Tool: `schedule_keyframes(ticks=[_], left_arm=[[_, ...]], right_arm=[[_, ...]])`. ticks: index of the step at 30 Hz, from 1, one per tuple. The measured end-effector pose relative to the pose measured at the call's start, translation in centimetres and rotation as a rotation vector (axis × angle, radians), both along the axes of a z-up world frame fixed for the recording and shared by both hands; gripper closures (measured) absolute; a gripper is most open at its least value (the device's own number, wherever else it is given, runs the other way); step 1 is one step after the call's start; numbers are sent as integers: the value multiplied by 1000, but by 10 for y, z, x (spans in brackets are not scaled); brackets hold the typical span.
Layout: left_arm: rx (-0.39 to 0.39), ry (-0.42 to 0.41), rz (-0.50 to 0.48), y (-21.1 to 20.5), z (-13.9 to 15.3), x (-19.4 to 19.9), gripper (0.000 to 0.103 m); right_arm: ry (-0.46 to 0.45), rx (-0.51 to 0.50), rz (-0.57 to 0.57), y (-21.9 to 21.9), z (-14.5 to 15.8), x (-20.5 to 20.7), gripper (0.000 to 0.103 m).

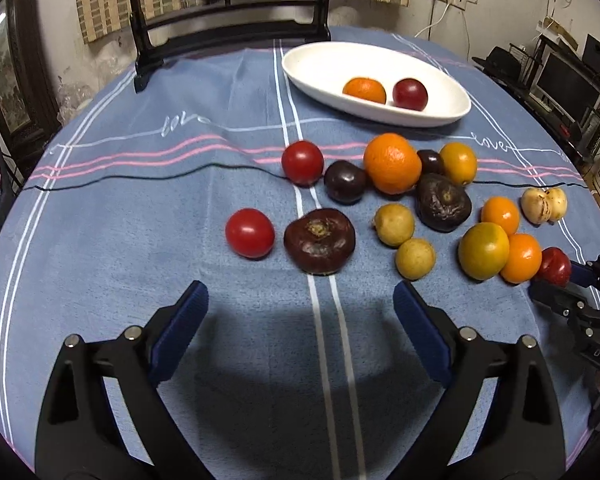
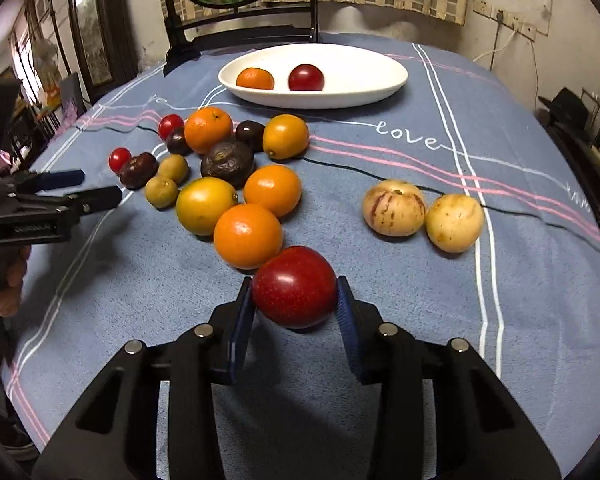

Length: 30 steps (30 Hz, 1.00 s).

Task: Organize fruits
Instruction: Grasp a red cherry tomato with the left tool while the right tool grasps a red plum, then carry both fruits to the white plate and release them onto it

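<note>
My right gripper (image 2: 295,294) is shut on a red plum (image 2: 296,286) that rests on the blue cloth, one blue pad on each side of it. That plum (image 1: 556,266) and the right gripper (image 1: 568,284) also show at the right edge of the left wrist view. My left gripper (image 1: 300,294) stands open over bare cloth, just short of a dark purple fruit (image 1: 320,240) and a red tomato (image 1: 250,233). A white oval dish (image 1: 320,76) at the back holds an orange (image 1: 365,90) and a red plum (image 1: 410,94).
Several oranges, yellow-green fruits, dark fruits and tomatoes lie clustered mid-table, the nearest orange (image 2: 248,236) touching the held plum. Two pale speckled fruits (image 2: 394,208) sit to the right. A dark mirror stand (image 2: 236,32) rises behind the dish (image 2: 360,92). A hand (image 2: 10,276) holds the left gripper (image 2: 92,188).
</note>
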State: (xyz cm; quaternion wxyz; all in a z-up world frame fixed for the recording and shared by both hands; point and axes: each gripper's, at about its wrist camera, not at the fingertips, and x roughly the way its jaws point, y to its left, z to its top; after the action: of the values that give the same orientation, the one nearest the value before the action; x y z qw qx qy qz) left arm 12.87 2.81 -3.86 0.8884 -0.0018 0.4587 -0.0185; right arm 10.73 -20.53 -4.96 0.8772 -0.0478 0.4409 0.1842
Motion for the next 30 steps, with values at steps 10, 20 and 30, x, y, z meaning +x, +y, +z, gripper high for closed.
schedule_keyframes(ticks=[10,20,30], left_arm=[[97,-28,-31,27,4,6,14],[108,-18,-89,32,-14,37,32],[79,-28,-116,20,-10,37,74]], right_arm=[[6,103,16,-11,4,-1,63],[4,82,22,-6,5,-1,63],[-11,54,17,0,9,-1,63]])
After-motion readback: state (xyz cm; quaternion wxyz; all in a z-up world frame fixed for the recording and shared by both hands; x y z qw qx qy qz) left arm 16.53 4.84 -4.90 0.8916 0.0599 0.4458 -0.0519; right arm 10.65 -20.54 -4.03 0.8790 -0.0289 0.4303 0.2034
